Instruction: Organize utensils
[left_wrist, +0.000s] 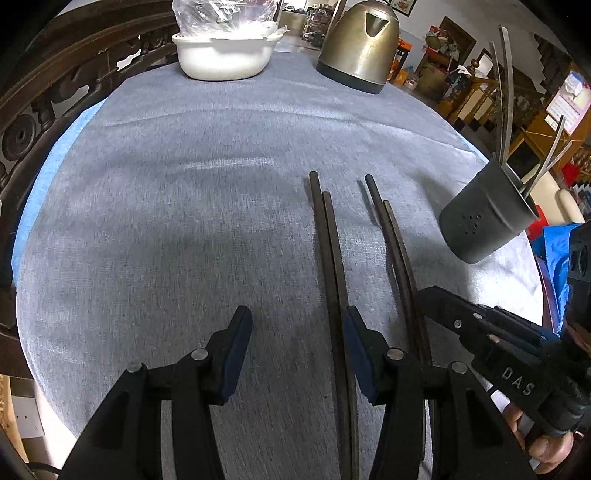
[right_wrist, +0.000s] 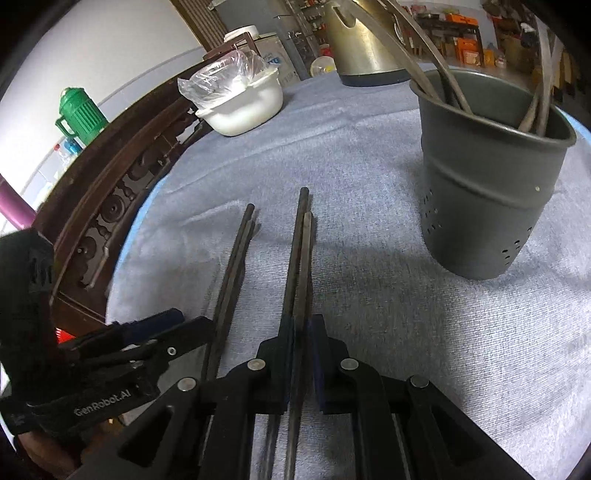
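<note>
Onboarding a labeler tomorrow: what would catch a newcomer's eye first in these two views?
Two pairs of dark chopsticks, one clamped in the right tool, the other lying on the grey cloth beside the open left tool. Then the grey holder at the right with utensils standing in it, and the metal kettle and white bowl at the far edge.

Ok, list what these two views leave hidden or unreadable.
- Near ends of the two pairs of dark chopsticks: left wrist view, hidden behind left gripper.
- Utensil heads inside the grey perforated holder: right wrist view, hidden by its wall.
- Contents of the white bowl: plastic glare.
</note>
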